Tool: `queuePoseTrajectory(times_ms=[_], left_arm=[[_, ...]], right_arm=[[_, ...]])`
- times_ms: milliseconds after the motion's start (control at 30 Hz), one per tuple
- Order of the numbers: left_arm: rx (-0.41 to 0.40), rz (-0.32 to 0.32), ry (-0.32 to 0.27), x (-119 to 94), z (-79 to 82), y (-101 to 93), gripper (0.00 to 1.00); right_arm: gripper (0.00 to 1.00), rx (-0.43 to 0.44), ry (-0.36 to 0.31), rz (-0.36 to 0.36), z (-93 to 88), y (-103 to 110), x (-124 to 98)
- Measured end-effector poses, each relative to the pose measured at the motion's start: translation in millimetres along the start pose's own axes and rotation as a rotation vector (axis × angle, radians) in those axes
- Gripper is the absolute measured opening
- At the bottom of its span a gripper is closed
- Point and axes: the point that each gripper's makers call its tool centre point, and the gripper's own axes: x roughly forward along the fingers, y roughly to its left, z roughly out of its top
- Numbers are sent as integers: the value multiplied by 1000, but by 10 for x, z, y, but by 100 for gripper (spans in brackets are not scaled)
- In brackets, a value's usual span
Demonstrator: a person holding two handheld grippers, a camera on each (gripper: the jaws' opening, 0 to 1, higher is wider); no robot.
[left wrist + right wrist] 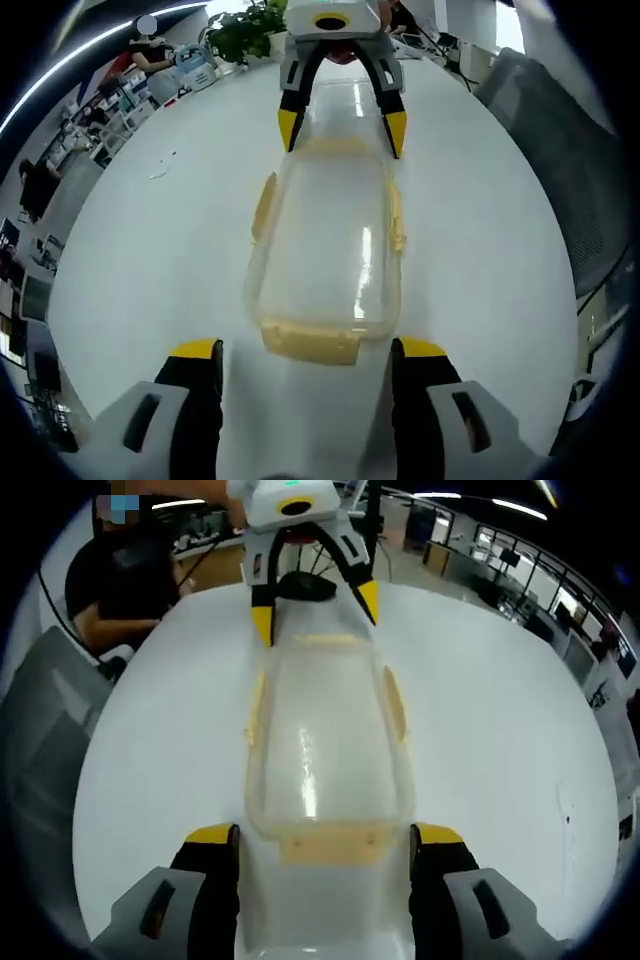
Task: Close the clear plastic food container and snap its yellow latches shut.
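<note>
White and bare around the work, our table (150, 260) sits in an open office, with a potted plant (245, 30) and a seated person (125, 580) beyond its far edges.

We see the clear plastic food container (330, 245) lying lengthwise on the table between our two grippers, its lid on top. Yellow latches run along its sides, and one yellow latch (312, 343) sits on the end nearest the left gripper view's camera.

In the left gripper view, our left gripper (310, 350) has its fingers spread wide, one yellow tip on each side of that near end, just beside the container's corners; we cannot tell whether they touch it. Across the container we see the right gripper (342, 122), its fingers also spread and straddling the far end.

In the right gripper view the arrangement mirrors: our right gripper (325, 835) stands apart around its near end, where another yellow latch (335, 845) lies between the tips, and the left gripper (315, 605) straddles the opposite end. Neither pair of fingers is clamped on anything.
</note>
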Motion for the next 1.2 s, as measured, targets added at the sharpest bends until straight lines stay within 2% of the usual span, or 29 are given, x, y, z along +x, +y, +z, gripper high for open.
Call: queuePoseTrajectory(times_ms=[167,333,433,500,833,900,967,1000,1200], left_arm=[[7,-45,1,30,24,4,65],[11,-91,4,57,9,-24,60],[-11,-137,9,57,0,-97,53],[1,-153,12,61,5,-137,49],[6,-159,10,58,8,-129,48],[6,-164,13,65,5,-125,48],[-4,-174,22,60,-6,-128,46],[19,-195,27,53,-14,-162,40],[12,-180,28,60,-5,-171,40]], right_arm=[[67,21,4,23,-9,12,5],[65,7,7,30,-17,7,3],[62,4,9,31,-21,-1,-4],[60,6,11,28,-24,-15,-10],[56,10,14,27,-34,-20,-24],[51,4,19,30,-51,-28,-36],[40,-17,28,41,-63,5,-78],[40,-26,24,51,-59,26,-79],[40,-25,32,47,-63,13,-77]])
